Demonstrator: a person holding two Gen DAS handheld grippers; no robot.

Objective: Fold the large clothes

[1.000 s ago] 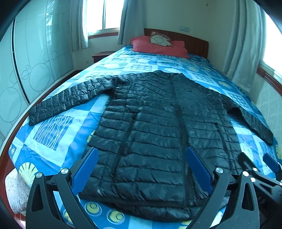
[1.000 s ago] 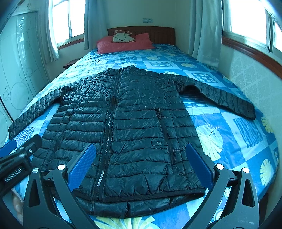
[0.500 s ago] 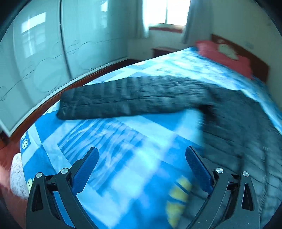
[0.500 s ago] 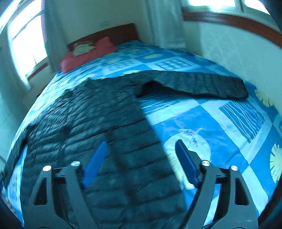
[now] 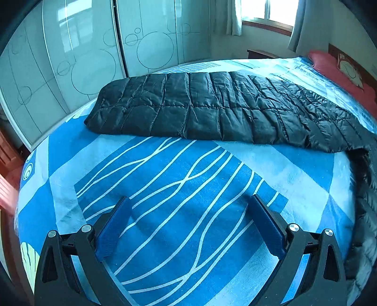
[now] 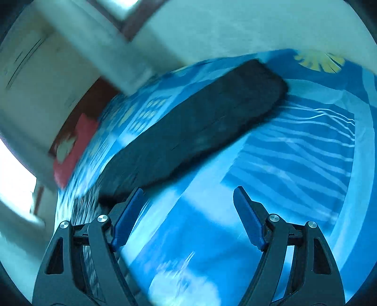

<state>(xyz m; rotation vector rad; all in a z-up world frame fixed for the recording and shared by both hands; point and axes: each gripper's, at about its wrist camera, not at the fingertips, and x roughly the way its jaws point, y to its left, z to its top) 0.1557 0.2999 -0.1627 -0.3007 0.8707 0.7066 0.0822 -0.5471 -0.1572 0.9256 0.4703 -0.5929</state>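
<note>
Black quilted jacket [image 5: 212, 110] is lying spread across the bedspread [image 5: 179, 188], its sleeves stretching beyond my left gripper [image 5: 190, 207] and right gripper [image 6: 188, 195]; both are hovering spread, pinching nothing.

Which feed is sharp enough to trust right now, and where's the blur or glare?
Left wrist view: sharp, sleeve quilting crisp on the bedspread, fisheye bending at the edges, bright window. Right wrist view: motion-smeared, sleeve and pillow streaked, blown-out glare at left edge.
</note>
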